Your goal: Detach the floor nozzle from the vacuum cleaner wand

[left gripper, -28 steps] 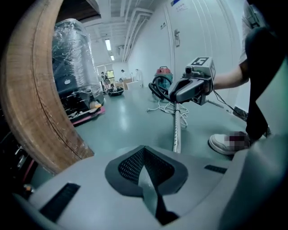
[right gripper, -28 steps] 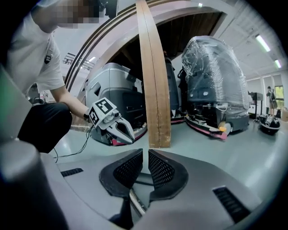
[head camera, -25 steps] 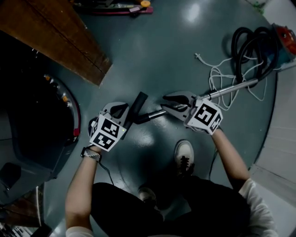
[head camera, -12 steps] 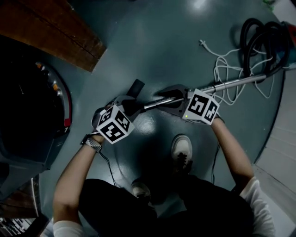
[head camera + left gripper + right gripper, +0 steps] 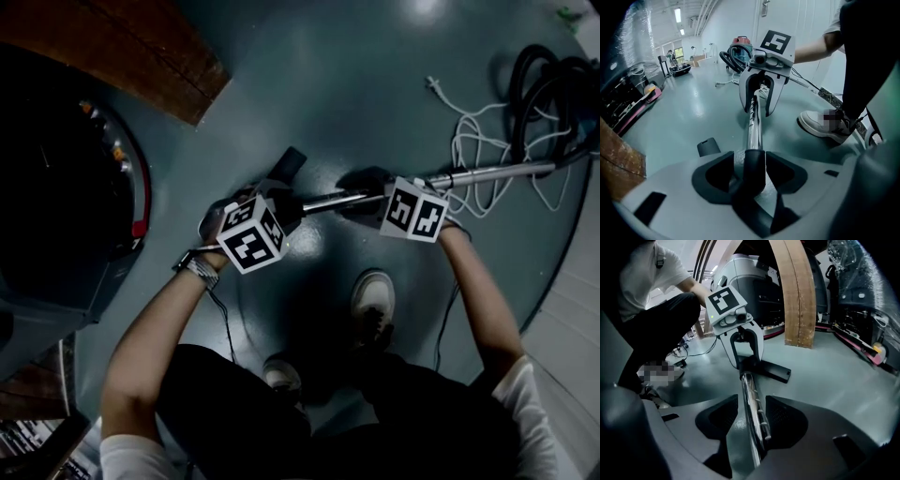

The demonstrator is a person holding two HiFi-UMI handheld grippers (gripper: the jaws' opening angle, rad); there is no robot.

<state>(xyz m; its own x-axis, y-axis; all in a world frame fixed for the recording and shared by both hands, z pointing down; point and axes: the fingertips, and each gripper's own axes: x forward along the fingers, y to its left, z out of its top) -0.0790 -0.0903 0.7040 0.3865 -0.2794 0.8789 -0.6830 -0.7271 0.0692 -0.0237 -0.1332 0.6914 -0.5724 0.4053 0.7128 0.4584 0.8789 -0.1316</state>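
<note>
As their jaws had just been opening, the left gripper (image 5: 279, 206) straddled the neck of the floor nozzle (image 5: 754, 164) at the end of the wand (image 5: 469, 175), and the right gripper (image 5: 364, 195) straddled the wand itself — neither clamped, probably regripping.

The jaws of your right gripper (image 5: 752, 403) have just been opening; the wand (image 5: 746, 380) lies loose between them; your left gripper (image 5: 743, 351) straddles it ahead.
</note>
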